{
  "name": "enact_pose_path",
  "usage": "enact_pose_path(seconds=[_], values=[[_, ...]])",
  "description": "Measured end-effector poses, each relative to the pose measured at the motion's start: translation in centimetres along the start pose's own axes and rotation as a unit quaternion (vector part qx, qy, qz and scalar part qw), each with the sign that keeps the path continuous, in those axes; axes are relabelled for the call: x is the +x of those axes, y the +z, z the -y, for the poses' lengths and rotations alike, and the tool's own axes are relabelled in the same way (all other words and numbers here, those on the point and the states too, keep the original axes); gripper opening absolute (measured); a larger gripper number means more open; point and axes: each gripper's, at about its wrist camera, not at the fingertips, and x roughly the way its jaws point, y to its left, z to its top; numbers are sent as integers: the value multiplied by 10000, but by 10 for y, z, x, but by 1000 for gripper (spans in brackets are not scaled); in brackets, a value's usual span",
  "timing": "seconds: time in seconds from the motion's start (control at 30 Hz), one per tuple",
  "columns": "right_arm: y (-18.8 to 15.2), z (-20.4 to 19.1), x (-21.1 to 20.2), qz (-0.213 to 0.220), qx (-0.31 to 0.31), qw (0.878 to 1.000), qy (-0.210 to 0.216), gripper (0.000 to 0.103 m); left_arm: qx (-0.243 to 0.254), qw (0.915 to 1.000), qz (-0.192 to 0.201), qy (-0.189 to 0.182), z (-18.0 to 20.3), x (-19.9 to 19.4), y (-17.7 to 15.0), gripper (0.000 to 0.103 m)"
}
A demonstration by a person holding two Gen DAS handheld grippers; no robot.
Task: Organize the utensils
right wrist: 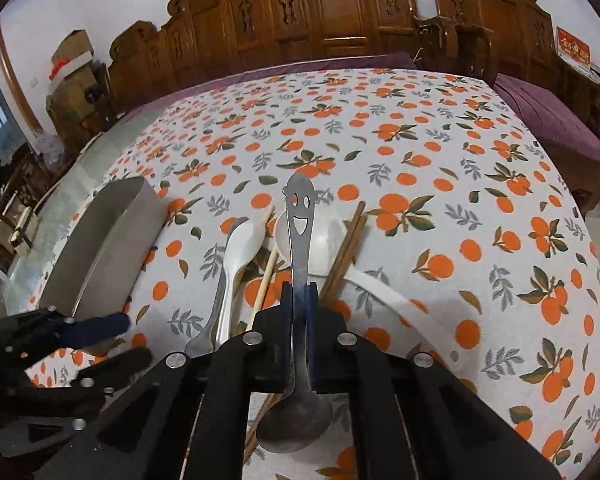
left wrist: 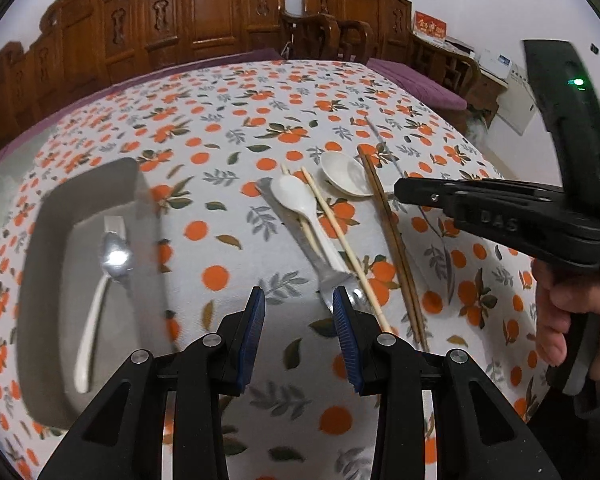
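Left wrist view: my left gripper (left wrist: 299, 308) hangs with its ribbed blue pads (left wrist: 255, 312) apart and nothing between them, low over an orange-print tablecloth (left wrist: 228, 128). To its left sits a grey rectangular tray (left wrist: 48, 216) holding one shiny metal spoon with a pale handle (left wrist: 108, 268). To the right, loose on the cloth, lie a white plastic spoon (left wrist: 296, 200) on top of a steel fork (left wrist: 332, 276), a pair of pale bamboo chopsticks (left wrist: 340, 236), a white ceramic soup spoon (left wrist: 346, 178) and dark wooden chopsticks (left wrist: 396, 248). My right gripper (left wrist: 400, 190) reaches in from the right, my hand (left wrist: 556, 312) on its grip. Right wrist view: my right gripper (right wrist: 300, 320) is clamped on a steel spoon (right wrist: 298, 240), its handle end, cut with a smiling face, pointing far and its bowl near the camera. Below lie the white spoons and chopsticks; the tray (right wrist: 100, 240) stands at left, with my left gripper (right wrist: 116, 340) at the near left.
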Motion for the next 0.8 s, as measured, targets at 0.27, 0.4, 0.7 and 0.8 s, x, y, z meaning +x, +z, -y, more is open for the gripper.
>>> enact_pose_path(seconds=[0.27,0.4,0.7,0.8], values=[[-1,7,-4,43,48,9999,139,8,-351,9985,-247,-333,6,29,6,40],[-2,6,-3,36,38,9998,184,8,-612,9956,-430,-558,5,43,5,40],[-2,2,-2,20,-11,9996,280,8,-697,9949,-439,-579,7,40,3,26],[-2,2,0,-8,-18,9996,274,8,-725,9950,-383,-576,4,33,3,13]])
